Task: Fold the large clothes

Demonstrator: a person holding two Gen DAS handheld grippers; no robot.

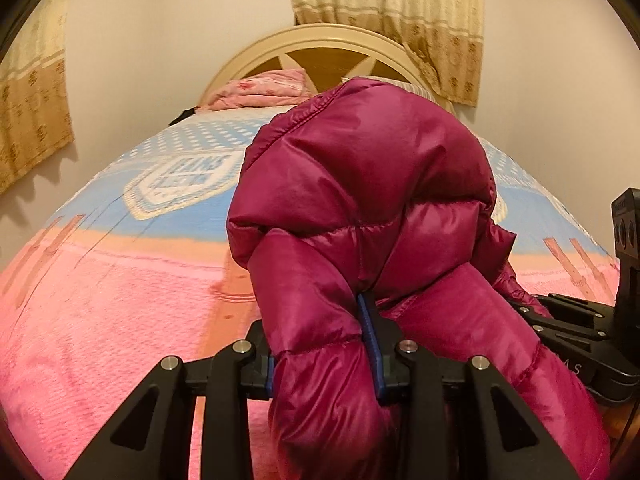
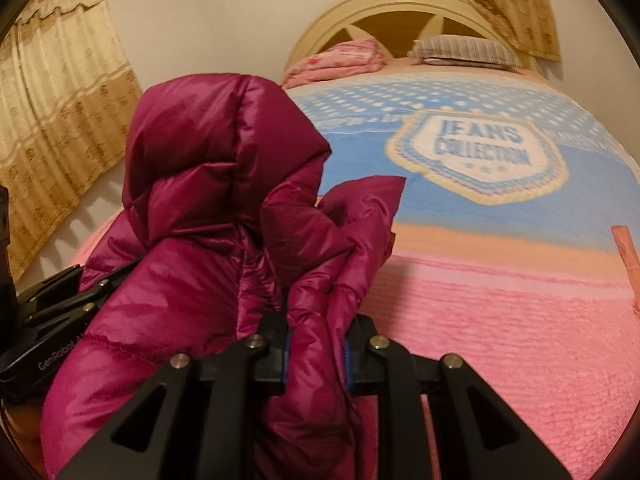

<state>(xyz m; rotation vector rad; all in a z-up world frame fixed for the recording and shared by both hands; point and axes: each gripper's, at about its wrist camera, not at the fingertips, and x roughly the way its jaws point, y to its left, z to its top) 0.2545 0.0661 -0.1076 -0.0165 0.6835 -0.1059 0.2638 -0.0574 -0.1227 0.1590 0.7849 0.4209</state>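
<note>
A shiny magenta puffer jacket (image 1: 360,184) is bunched up and held above the near end of the bed. My left gripper (image 1: 324,360) is shut on a thick fold of it. My right gripper (image 2: 316,354) is shut on another fold of the same jacket (image 2: 208,184). The two grippers are close side by side: the right one (image 1: 572,332) shows at the right edge of the left wrist view, and the left one (image 2: 52,320) at the left edge of the right wrist view. Much of the jacket hangs below the frames, out of sight.
The bed has a pink and blue blanket (image 2: 500,300) with a "JEANS COLLECTION" badge (image 2: 480,152). A pink pillow (image 1: 260,90) and a striped pillow (image 2: 464,50) lie by the cream headboard (image 1: 320,40). Beige curtains (image 2: 52,120) hang on the walls.
</note>
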